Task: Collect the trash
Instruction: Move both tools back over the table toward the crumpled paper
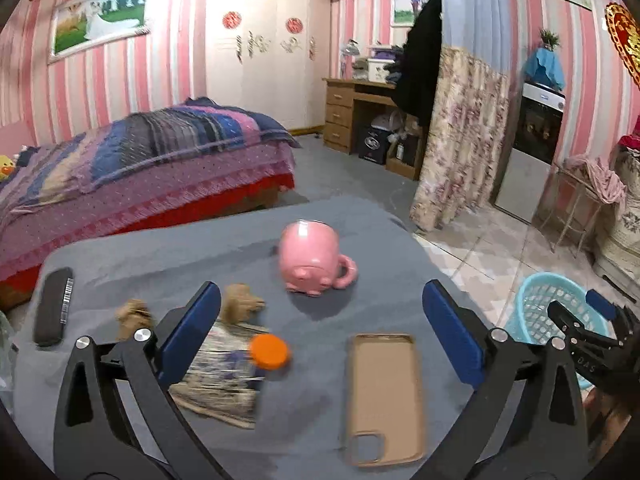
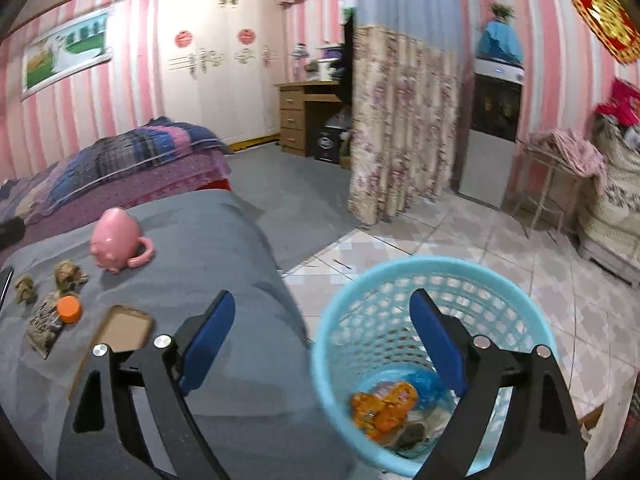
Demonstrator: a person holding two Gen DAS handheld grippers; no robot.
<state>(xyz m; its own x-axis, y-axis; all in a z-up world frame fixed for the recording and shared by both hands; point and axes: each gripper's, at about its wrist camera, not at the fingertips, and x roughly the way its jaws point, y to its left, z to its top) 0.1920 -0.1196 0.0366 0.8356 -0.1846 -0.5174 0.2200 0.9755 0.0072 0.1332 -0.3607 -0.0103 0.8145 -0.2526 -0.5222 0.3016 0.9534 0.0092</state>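
pink mug [image 1: 310, 258] centre frame on the grey cloth [image 1: 224, 240], orange cap [image 1: 269, 351] lower left, tan phone case [image 1: 384, 396] beside it. light blue lattice basket [image 2: 434, 280] lower right, an orange wrapper [image 2: 384, 404] inside. pink-and-white striped walls [image 1: 116, 80] up top, a purple-blue plaid blanket [image 1: 160, 148] at left.

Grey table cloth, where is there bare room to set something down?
The grey table cloth is bare right of the pink pig-shaped mug, out to the edge by the blue mesh basket. The left is crowded: crumpled brown paper balls, orange bottle cap, tan phone case.
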